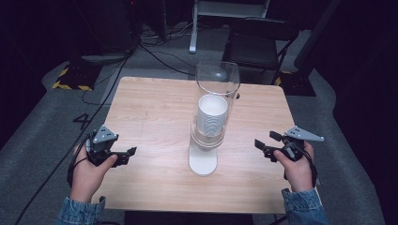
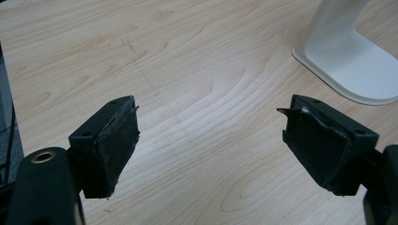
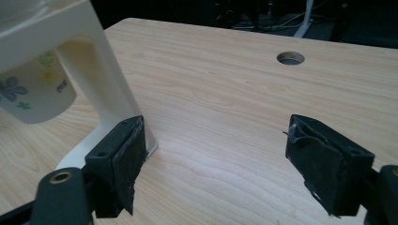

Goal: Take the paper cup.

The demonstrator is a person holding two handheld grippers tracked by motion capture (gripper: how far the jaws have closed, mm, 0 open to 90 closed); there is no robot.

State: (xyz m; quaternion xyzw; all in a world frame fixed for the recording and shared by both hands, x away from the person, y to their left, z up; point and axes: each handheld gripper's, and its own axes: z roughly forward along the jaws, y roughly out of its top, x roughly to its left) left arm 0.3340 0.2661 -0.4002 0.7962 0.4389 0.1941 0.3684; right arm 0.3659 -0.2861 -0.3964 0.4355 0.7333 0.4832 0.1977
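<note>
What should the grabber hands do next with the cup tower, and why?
Probably the right gripper should ease toward the bottom paper cup hanging under the cup dispenser. Its jaws stand open and empty, and that cup is close by in its view. The left gripper, also open, could wait near the dispenser's white base.

A light wooden table (image 1: 155, 108) stands on grey carpet (image 1: 42, 136), with a round cable hole (image 3: 290, 58) near its far edge; at twelve o'clock a black folding chair (image 1: 259, 44) sits beside a white stand leg (image 1: 193, 28); black cables (image 1: 155, 51) trail at eleven; yellow-black hazard tape (image 1: 70, 84) marks ten o'clock; the surroundings are dark.
</note>
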